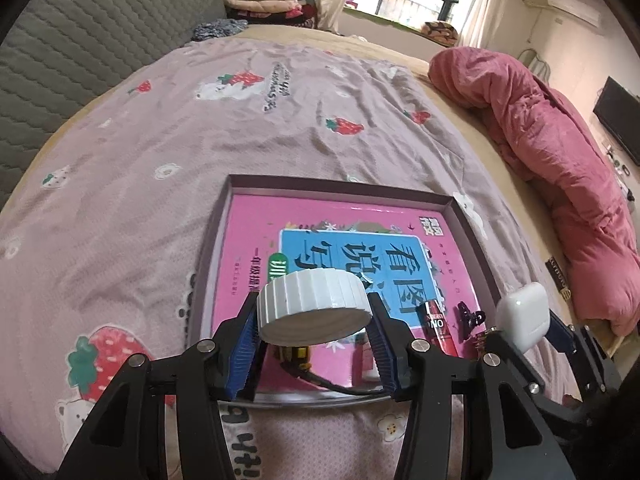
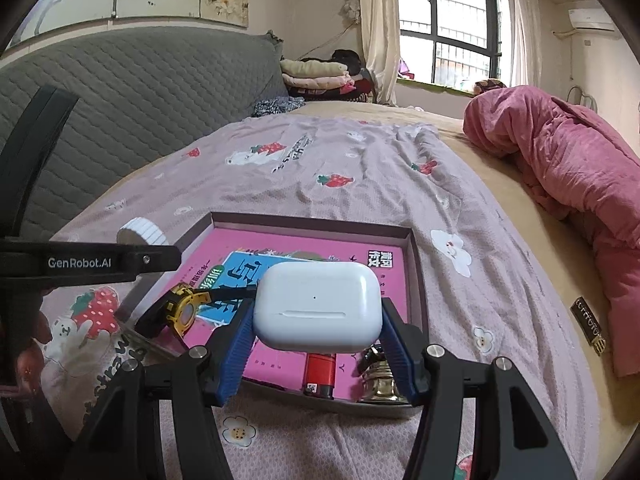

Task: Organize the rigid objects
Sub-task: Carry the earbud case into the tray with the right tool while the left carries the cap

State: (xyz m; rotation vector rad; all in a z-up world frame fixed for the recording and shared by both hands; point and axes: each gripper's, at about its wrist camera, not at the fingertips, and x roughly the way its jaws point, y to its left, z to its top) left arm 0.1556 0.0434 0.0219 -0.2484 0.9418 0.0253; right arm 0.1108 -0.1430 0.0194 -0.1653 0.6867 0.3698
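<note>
1. The left gripper (image 1: 314, 334) is clamping a white ribbed lid (image 1: 314, 306) between its blue pads, holding it tilted above the near left corner of a shallow box (image 1: 218, 240).
2. The right gripper (image 2: 318, 338) is gripping a white earbud case (image 2: 318, 306) over the box's near edge.
3. A pink book (image 2: 320, 246) is lying flat in the box, covering its floor.
4. On the book, along the near edge, are sitting a red lighter (image 2: 319, 372), a brass bell (image 2: 378, 382) and a black clip (image 1: 470, 318); a gold-rimmed watch (image 2: 182, 312) is lying at the near left corner.
5. The box is resting on a strawberry-print sheet (image 1: 280, 128), with a pink quilt (image 2: 560, 160) bunched along the bed's right edge.
6. The earbud case is hiding the lighter's top, and the bell is partly cut off by a gripper finger.
</note>
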